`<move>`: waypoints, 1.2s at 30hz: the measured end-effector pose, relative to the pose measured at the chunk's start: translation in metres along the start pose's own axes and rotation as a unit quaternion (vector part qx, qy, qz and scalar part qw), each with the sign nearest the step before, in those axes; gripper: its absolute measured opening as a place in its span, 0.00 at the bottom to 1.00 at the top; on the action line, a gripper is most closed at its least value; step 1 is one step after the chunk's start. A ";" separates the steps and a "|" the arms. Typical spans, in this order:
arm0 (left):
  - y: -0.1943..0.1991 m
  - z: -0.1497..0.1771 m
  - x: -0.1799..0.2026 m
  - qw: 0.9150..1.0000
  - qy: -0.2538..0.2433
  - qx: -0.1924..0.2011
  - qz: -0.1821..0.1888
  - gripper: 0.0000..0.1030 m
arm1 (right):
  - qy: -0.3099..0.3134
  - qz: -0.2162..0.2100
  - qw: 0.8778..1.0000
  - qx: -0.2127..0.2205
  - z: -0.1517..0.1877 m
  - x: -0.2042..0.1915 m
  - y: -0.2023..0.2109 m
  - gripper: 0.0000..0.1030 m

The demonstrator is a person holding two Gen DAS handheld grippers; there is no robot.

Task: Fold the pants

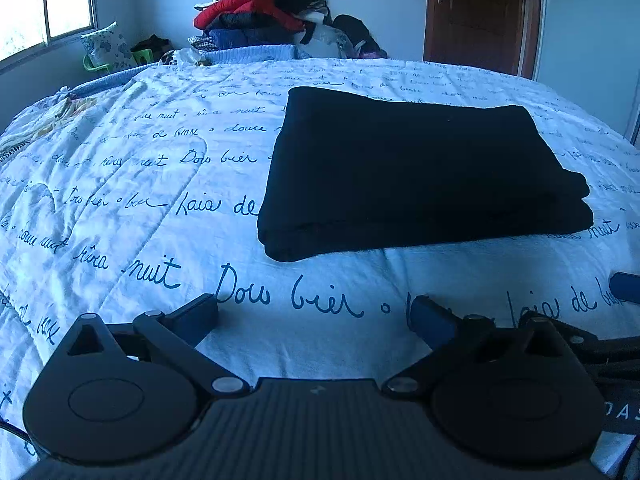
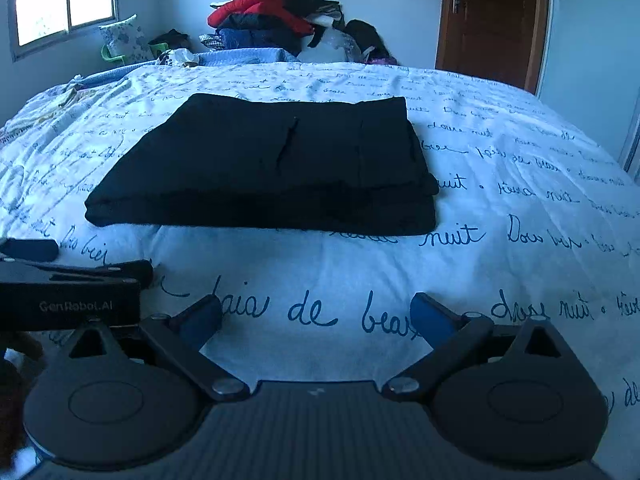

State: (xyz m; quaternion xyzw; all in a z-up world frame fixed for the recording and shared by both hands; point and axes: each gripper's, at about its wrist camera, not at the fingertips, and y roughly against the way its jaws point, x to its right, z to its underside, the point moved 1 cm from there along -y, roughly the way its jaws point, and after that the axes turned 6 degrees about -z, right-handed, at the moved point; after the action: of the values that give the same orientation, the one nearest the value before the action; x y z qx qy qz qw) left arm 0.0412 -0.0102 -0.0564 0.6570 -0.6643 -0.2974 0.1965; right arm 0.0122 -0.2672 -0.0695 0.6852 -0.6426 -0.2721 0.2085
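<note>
Black pants (image 1: 420, 168) lie folded into a thick rectangular stack on the white bedspread with blue script (image 1: 132, 184); in the right wrist view the pants (image 2: 272, 164) sit ahead and slightly left. My left gripper (image 1: 314, 312) hangs over the bedspread short of the stack, open, nothing between its fingers. My right gripper (image 2: 316, 314) is likewise open and empty, a little in front of the stack's near edge. The left gripper (image 2: 80, 270) shows at the left of the right wrist view; a blue fingertip (image 1: 624, 286) of the right gripper shows at the right edge of the left wrist view.
A pile of clothes (image 1: 260, 12) with a red jacket stands beyond the far edge of the bed. A wooden door (image 1: 480, 12) is at the back right, a window (image 1: 44, 4) at the back left. A floral pillow (image 1: 106, 46) and crumpled cloth (image 1: 48, 116) lie at the left.
</note>
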 end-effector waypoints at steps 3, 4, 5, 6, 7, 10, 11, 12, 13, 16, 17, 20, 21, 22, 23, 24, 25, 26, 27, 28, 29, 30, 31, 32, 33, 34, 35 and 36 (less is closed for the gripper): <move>0.000 0.001 -0.002 1.000 0.003 0.000 0.004 1.00 | -0.004 -0.003 1.000 0.000 -0.001 0.002 0.000 0.99; 0.001 0.000 -0.003 1.000 0.002 0.001 0.004 1.00 | -0.008 -0.005 1.000 0.001 -0.001 0.004 0.001 0.99; 0.001 0.000 -0.003 1.000 0.001 0.001 0.004 1.00 | -0.011 -0.007 1.000 0.003 -0.002 0.005 0.002 0.99; 0.001 -0.001 -0.004 1.000 -0.002 0.001 0.003 1.00 | -0.014 -0.010 1.000 0.008 -0.003 0.007 0.005 0.99; 0.002 0.000 -0.004 1.000 -0.004 0.003 0.001 1.00 | -0.017 -0.011 1.000 0.011 -0.004 0.009 0.007 0.99; 0.001 0.001 -0.006 1.000 -0.002 0.005 0.001 1.00 | -0.009 -0.005 1.000 0.011 -0.006 0.015 0.008 0.99; 0.001 0.001 -0.006 1.000 0.000 0.005 0.001 1.00 | -0.008 0.000 1.000 0.008 -0.006 0.017 0.006 0.99; 0.001 0.001 -0.006 1.000 0.000 0.006 0.001 1.00 | -0.012 0.003 1.000 0.003 -0.005 0.020 0.003 0.99; 0.001 0.001 -0.006 1.000 -0.001 0.007 0.000 1.00 | -0.020 0.001 1.000 0.002 -0.004 0.023 0.002 0.99; 0.001 0.003 -0.005 1.000 -0.002 0.009 -0.002 1.00 | -0.028 -0.006 1.000 0.003 -0.002 0.026 0.001 1.00; 0.001 0.003 -0.005 1.000 -0.002 0.009 -0.002 1.00 | -0.022 -0.004 1.000 0.002 -0.001 0.024 0.000 1.00; 0.000 0.003 -0.006 1.000 0.003 0.008 0.002 1.00 | -0.008 0.006 1.000 0.002 0.000 0.019 -0.002 1.00; 0.000 0.003 -0.007 1.000 0.004 0.007 0.003 1.00 | -0.008 0.007 1.000 0.002 0.001 0.019 -0.002 1.00; 0.000 0.003 -0.007 1.000 0.005 0.007 0.003 1.00 | -0.010 0.005 1.000 0.003 0.001 0.020 -0.002 1.00; 0.000 0.003 -0.007 1.000 0.005 0.008 0.003 1.00 | -0.012 0.004 1.000 0.004 0.001 0.021 -0.001 1.00; 0.000 0.004 -0.007 1.000 0.005 0.008 0.003 1.00 | -0.014 0.002 1.000 0.004 0.002 0.022 -0.001 1.00; 0.000 0.004 -0.007 1.000 0.005 0.008 0.002 1.00 | -0.015 0.001 1.000 0.005 0.002 0.023 -0.001 1.00; 0.000 0.004 -0.007 1.000 0.005 0.009 0.002 1.00 | -0.015 0.001 1.000 0.006 0.002 0.023 -0.001 1.00; 0.000 0.004 -0.007 1.000 0.005 0.009 0.002 1.00 | -0.014 0.002 1.000 0.006 0.002 0.023 -0.001 1.00; 0.000 0.004 -0.007 1.000 0.006 0.009 0.002 1.00 | -0.014 0.002 1.000 0.006 0.002 0.023 -0.001 1.00; 0.000 0.004 -0.007 1.000 0.006 0.009 0.002 1.00 | -0.013 0.003 1.000 0.005 0.001 0.022 -0.002 1.00; -0.001 0.004 -0.007 1.000 0.006 0.009 0.001 1.00 | -0.011 0.004 1.000 0.005 0.001 0.022 -0.002 1.00; -0.001 0.004 -0.006 1.000 0.006 0.009 0.001 1.00 | -0.011 0.004 1.000 0.006 0.002 0.022 -0.001 1.00; -0.001 0.004 -0.006 1.000 0.006 0.009 0.000 1.00 | -0.013 0.002 1.000 0.006 0.002 0.022 -0.001 1.00; 0.000 0.004 -0.005 1.000 0.005 0.010 -0.001 1.00 | -0.014 0.000 1.000 0.006 0.002 0.023 -0.001 1.00; 0.000 0.004 -0.005 1.000 0.004 0.010 -0.001 1.00 | -0.015 -0.001 1.000 0.006 0.002 0.023 -0.002 1.00; 0.000 0.004 -0.005 1.000 0.004 0.011 -0.001 1.00 | -0.015 0.000 1.000 0.007 0.002 0.023 -0.002 1.00; 0.000 0.004 -0.006 1.000 0.005 0.010 0.001 1.00 | -0.012 0.002 1.000 0.007 0.002 0.022 -0.002 1.00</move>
State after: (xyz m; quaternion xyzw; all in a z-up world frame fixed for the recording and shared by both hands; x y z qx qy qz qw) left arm 0.0389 -0.0038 -0.0585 0.6600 -0.6668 -0.2870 0.1933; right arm 0.0128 -0.2889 -0.0747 0.6822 -0.6481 -0.2757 0.1963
